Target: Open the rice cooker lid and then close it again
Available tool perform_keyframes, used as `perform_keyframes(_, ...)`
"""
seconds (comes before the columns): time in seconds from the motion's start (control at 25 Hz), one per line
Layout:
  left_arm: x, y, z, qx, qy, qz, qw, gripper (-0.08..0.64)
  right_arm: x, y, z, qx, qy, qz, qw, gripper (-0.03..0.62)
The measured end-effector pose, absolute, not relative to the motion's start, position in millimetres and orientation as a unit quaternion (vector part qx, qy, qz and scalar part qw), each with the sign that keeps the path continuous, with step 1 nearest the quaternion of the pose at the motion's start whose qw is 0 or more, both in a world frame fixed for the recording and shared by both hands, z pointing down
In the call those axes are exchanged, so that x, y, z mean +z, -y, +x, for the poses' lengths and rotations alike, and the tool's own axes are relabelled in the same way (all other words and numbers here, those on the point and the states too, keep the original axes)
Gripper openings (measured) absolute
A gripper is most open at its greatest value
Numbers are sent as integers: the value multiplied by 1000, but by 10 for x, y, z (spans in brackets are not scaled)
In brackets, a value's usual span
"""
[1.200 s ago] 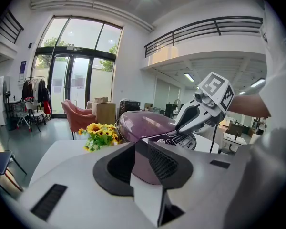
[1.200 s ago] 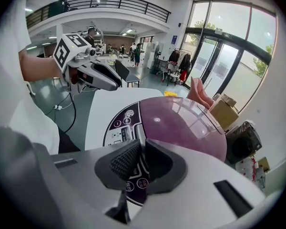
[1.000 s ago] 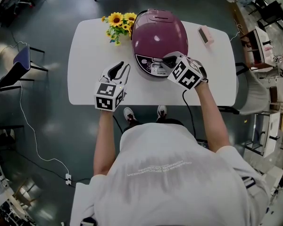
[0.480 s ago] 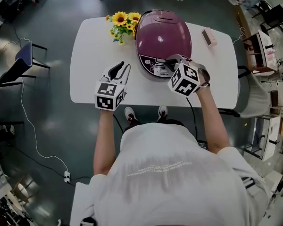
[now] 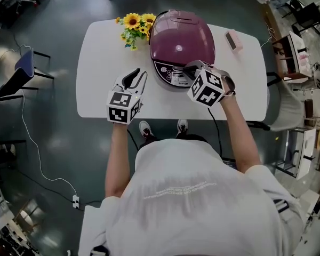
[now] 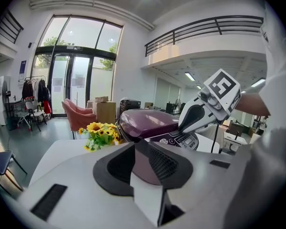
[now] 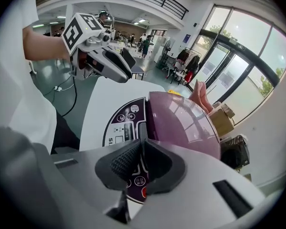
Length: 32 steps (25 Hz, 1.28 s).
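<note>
On the table (image 5: 96,63), the rice cooker (image 5: 178,39) faces the person (image 5: 192,196); right hand-held gripper (image 5: 190,69) pinched together, left hand-held gripper (image 5: 136,77) parted.

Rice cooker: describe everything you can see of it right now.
The rice cooker is a rounded, glossy purple unit, seemingly plastic, its domed lid shut. A dark control panel with a small display and round buttons faces the person. It stands upright at the far middle of the white table, sunflowers close beside it. The right tool, jaws together, sits at the lid's front edge; contact cannot be confirmed.
</note>
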State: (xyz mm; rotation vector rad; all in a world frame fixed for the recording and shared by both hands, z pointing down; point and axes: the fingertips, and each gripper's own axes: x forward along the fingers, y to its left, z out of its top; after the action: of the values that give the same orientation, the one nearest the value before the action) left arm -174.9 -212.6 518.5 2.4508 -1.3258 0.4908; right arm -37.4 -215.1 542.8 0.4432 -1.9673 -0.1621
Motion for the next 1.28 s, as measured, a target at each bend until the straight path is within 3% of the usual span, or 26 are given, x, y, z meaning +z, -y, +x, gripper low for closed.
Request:
perform_keyframes(0.48, 5074, 2085, -1713, 171, 455, 862, 145, 101, 5388, 2156, -363, -89, 819, 224, 521, 51)
perform_keyframes(0.96, 4983, 2137, -1727, 174, 439, 872, 126, 101, 5415, 2220, -348, -20, 844, 219, 489, 64)
perform_keyframes(1.08, 4938, 2160, -1730, 177, 435, 874, 120, 101, 5392, 2248, -347, -9, 853, 244, 462, 64)
perform_keyframes(1.28, 4864, 2203, -1731, 184, 430, 878, 104, 101, 5349, 2325, -294, 42, 883, 297, 361, 81)
